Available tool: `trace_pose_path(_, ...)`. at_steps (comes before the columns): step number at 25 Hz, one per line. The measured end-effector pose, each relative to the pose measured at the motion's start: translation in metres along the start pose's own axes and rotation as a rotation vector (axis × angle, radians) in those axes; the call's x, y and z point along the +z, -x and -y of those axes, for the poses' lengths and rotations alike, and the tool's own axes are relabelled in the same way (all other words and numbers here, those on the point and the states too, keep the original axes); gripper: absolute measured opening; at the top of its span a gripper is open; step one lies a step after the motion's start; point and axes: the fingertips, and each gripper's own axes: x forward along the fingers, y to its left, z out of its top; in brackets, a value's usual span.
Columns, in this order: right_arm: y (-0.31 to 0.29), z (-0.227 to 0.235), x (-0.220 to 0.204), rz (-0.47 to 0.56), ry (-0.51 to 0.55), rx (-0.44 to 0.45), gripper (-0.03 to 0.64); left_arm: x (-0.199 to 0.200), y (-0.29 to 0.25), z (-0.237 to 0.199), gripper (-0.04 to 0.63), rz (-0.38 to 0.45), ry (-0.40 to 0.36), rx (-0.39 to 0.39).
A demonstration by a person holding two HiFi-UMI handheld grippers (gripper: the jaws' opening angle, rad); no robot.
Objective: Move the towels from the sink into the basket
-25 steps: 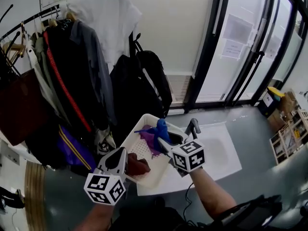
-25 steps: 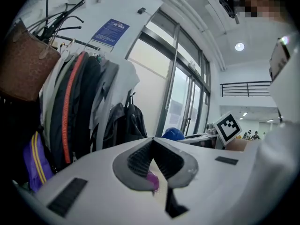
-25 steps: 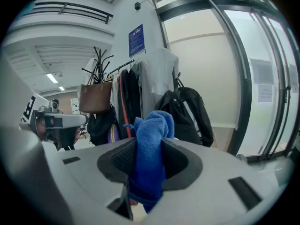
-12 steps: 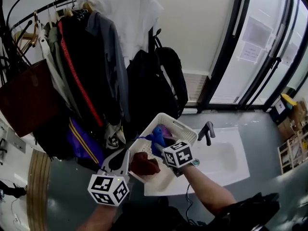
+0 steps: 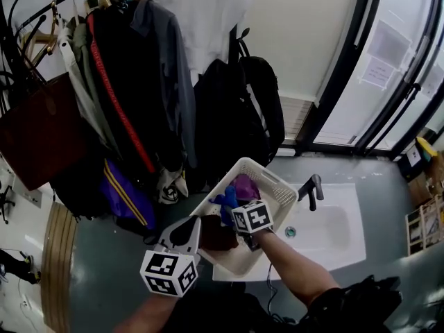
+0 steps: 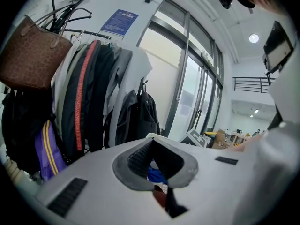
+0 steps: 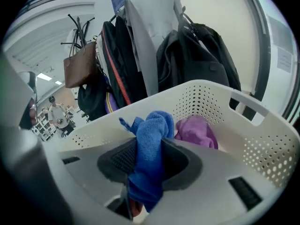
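Note:
The white perforated basket stands beside the sink. A purple towel lies inside it at the far end. My right gripper is shut on a blue towel, which stands up between its pads low over the basket's middle. My left gripper reaches over the basket's near-left rim. Its jaw tips meet, and a dark red towel is bunched at them over the near end.
A black faucet stands at the sink's back edge. Behind the basket a rack holds coats, a black backpack and a brown bag. Glass doors are at the right. A dark counter runs along the left.
My right gripper has come down with the blue towel from above the basket to low inside it. The left gripper has sunk a little, the dark red towel staying at its tips.

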Motion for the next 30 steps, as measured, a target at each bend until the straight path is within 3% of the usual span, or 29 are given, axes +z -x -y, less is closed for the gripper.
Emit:
trace_pose_path(6,-0.031,0.013,-0.023,-0.093,-0.045,-0.023,0.149,-0.006,-0.005,-0.007,0.006,-0.022,0.018,-0.001)
trace_pose_path(13,-0.052,0.020,-0.039,-0.166,-0.011,-0.062,0.149,-0.013,-0.009,-0.016,0.006,-0.044,0.036,0.009)
trace_pose_path(23,-0.061,0.029,-0.051,-0.167,-0.028,-0.076,0.167,-0.015,-0.004,-0.016,0.008,-0.051,0.030,-0.022)
trace_pose_path(30,-0.041,0.033,-0.036,-0.127,-0.007,-0.113,0.236,-0.005,0.003,-0.012,0.006,-0.019,0.016,-0.048)
